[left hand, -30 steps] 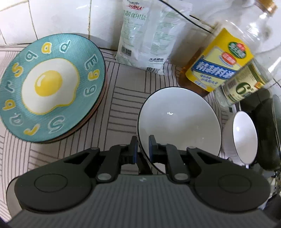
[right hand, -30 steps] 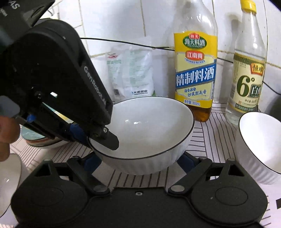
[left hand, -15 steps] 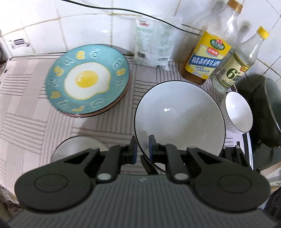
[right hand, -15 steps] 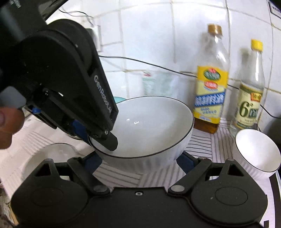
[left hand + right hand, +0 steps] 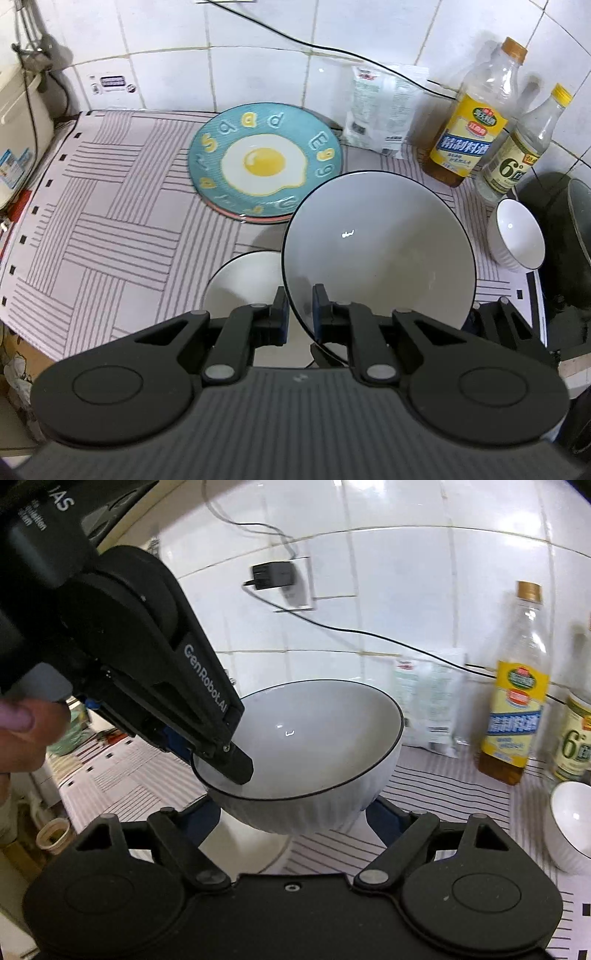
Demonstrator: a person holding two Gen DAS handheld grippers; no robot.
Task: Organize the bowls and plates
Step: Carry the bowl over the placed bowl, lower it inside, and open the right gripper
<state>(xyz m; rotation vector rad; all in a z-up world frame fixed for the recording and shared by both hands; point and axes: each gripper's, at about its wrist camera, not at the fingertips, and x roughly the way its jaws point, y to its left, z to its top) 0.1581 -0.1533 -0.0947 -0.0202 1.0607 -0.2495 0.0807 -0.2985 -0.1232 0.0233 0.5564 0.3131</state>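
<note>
So the left gripper (image 5: 299, 314) is pinched on the rim of the big white bowl (image 5: 380, 251), held up over another white bowl (image 5: 243, 284). The right gripper (image 5: 293, 818) sits wide open around its base. Egg plate (image 5: 264, 166), bottles and small bowl (image 5: 517, 236) crowd the back and right; the striped mat (image 5: 110, 229) is free on the left.

The large round ceramic bowl (image 5: 380, 251) is white with a thin black rim and a ribbed white outside. The round teal ceramic plate (image 5: 264, 162) carries a fried-egg picture, white with a yellow yolk, ringed by yellow and pale letters. The table's cloth (image 5: 110, 221) is pale with dark striped blocks. The tall plastic bottle (image 5: 469, 118) wears a yellow and blue label.
</note>
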